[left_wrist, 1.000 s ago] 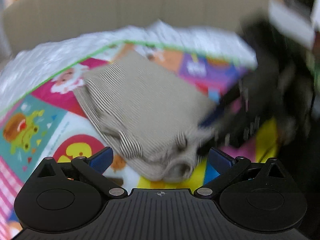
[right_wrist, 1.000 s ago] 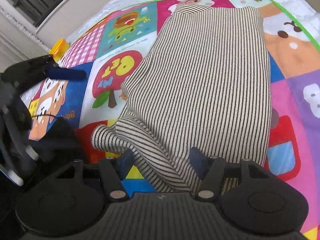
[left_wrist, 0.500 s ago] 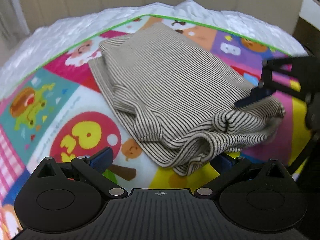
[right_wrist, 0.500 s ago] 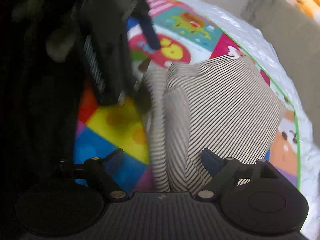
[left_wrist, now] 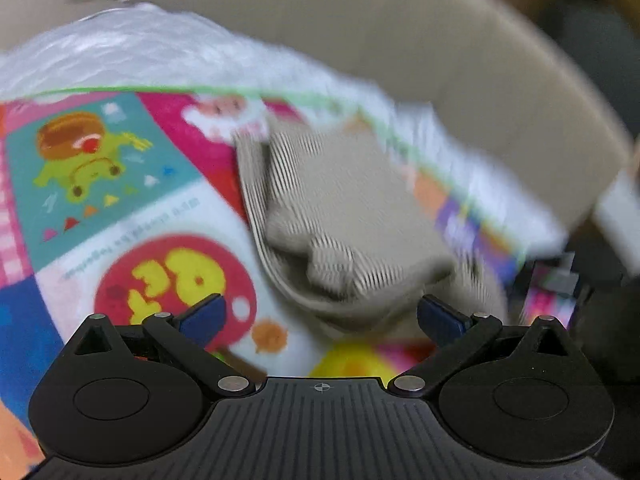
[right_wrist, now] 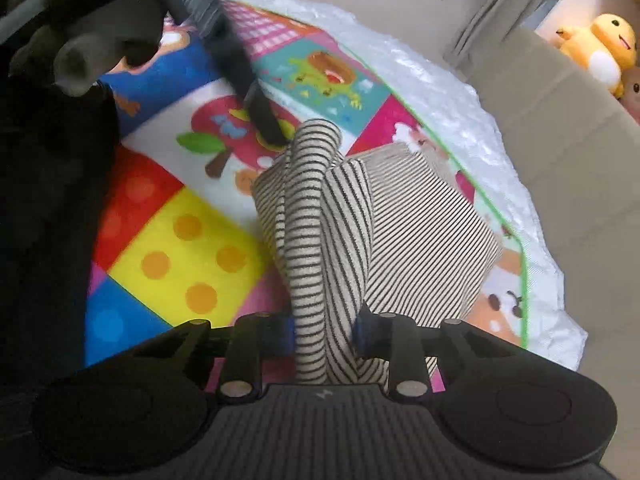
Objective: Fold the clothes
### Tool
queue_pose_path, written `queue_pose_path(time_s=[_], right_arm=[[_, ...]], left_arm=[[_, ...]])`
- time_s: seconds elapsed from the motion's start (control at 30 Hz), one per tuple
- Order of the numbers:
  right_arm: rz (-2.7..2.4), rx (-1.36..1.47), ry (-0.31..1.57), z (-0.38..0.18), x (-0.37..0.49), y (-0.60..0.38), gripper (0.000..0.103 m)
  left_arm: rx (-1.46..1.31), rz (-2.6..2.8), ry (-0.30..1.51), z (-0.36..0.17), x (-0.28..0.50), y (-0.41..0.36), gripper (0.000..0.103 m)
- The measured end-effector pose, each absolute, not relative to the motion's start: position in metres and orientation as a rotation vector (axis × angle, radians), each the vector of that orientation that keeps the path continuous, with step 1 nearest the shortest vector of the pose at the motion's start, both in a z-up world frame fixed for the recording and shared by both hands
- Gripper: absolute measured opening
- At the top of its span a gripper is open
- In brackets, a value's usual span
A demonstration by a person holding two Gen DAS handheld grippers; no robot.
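Note:
A black-and-cream striped garment lies folded on a colourful play mat. My right gripper is shut on a bunched edge of the striped garment, which rises between the blue pads. In the left wrist view, which is blurred, the garment lies just ahead of my left gripper, which is open and empty. The left gripper also shows at the top left of the right wrist view, over the mat beside the garment.
White bubble wrap lies under the mat along its far edge. A beige sofa back stands behind it. Yellow plush toys sit at the top right. The person's dark sleeve fills the left.
My right gripper has closed on the garment's edge and lifted it. My left gripper has swung left and pulled back, staying open.

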State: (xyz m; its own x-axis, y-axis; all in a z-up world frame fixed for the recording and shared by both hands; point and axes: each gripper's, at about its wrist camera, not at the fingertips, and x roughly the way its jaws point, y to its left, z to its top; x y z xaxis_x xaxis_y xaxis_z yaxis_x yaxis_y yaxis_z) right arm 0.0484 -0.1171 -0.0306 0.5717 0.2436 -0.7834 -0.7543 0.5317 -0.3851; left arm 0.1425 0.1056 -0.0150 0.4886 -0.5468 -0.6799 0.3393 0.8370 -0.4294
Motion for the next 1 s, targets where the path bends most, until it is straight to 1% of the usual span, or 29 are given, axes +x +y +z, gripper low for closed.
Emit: queue_pose_path(time_s=[0.07,0.13,0.3,0.4,0.5,0.57,0.7,0.8,0.87,0.9,0.93,0.97,1.0], right_arm=[[0.696,-0.819,0.761,-0.023,0.04,-0.116,0.024],[0.737,-0.853,0.794,-0.017,0.03,-0.116,0.024],[0.833,-0.974,0.813,0.009,0.005,-0.11,0.024],[0.868,-1.064,0.752,0.039,0.017,-0.104,0.024],[0.907,-1.138,0.705,0.045,0.056,-0.095,0.025],[0.947,-1.153,0.701,0.032,0.094,-0.087,0.027],[0.954,-1.105,0.757,-0.015,0.16,-0.077,0.029],[0.945,-1.106,0.782,-0.05,0.176,-0.082,0.032],[0.941,-1.064,0.771,-0.057,0.18,-0.085,0.034],[0.939,-1.04,0.764,-0.06,0.182,-0.087,0.035],[0.926,-1.011,0.76,-0.059,0.182,-0.09,0.045],[0.899,-0.976,0.752,-0.053,0.181,-0.094,0.05],[0.876,-0.932,0.744,-0.046,0.18,-0.099,0.059]], left_arm=[[-0.321,-0.507,0.888,-0.009,0.149,0.12,0.103],[-0.264,-0.483,0.909,-0.013,0.16,0.113,0.103],[0.141,-0.51,1.0,-0.054,0.183,0.057,0.103],[0.199,-0.538,1.054,-0.077,0.189,0.05,0.103],[0.171,-0.534,1.063,-0.083,0.188,0.065,0.103],[0.118,-0.481,1.056,-0.08,0.191,0.082,0.103],[-0.072,-0.439,1.033,-0.072,0.202,0.119,0.103],[-0.19,-0.505,0.998,-0.064,0.206,0.128,0.103],[-0.242,-0.591,0.988,-0.062,0.207,0.125,0.103],[-0.245,-0.624,0.989,-0.062,0.206,0.12,0.103],[-0.247,-0.658,0.99,-0.062,0.206,0.115,0.103],[-0.233,-0.68,0.991,-0.062,0.204,0.109,0.103],[-0.206,-0.687,0.993,-0.062,0.202,0.102,0.103]])
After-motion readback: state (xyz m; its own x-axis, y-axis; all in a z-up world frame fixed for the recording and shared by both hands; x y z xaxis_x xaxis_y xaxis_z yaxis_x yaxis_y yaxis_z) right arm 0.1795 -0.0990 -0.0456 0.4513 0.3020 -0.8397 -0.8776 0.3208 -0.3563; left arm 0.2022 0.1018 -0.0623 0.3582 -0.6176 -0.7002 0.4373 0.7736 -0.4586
